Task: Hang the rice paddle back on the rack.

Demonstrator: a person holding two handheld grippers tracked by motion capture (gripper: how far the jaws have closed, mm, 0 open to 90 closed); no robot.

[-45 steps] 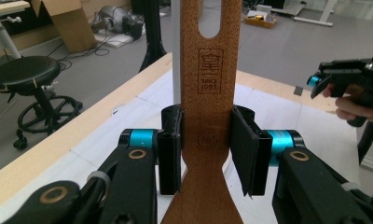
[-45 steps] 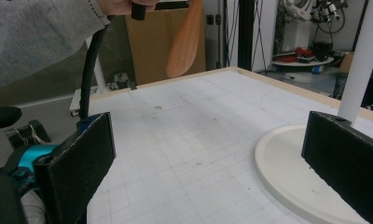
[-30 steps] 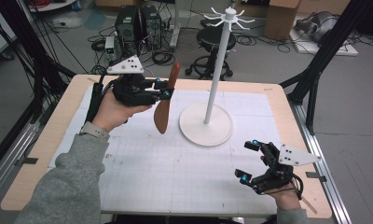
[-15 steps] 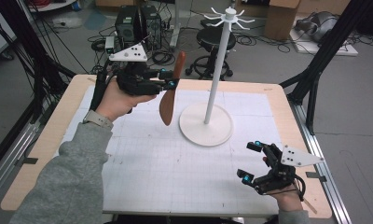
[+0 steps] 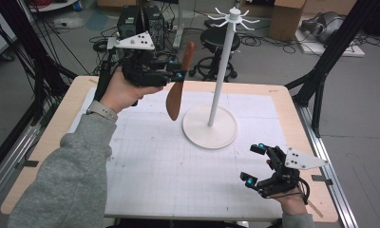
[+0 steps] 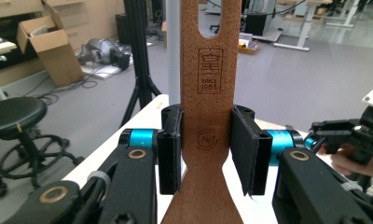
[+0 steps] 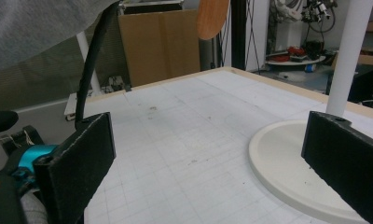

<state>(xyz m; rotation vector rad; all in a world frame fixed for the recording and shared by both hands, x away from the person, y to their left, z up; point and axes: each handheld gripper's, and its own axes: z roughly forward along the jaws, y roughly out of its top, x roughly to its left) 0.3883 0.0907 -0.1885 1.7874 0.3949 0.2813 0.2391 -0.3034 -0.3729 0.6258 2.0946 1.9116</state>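
From the high view, we see the left gripper (image 5: 178,76) clamped on the brown wooden spatula with a slotted handle (image 5: 177,85), held in the air above the gridded white mat (image 5: 169,175), beside the white hanging stand with a round base and hooked top (image 5: 220,71). The right gripper (image 5: 254,164) rests low near the table's near right corner, its jaws apart on nothing.

In the left gripper view, the pads (image 6: 169,149) press the spatula's narrow neck (image 6: 207,140); we judge it could pivot or slip there while lifting.

In the right gripper view, the stand's base (image 7: 287,163) lies close ahead; a stray nudge could shift it.
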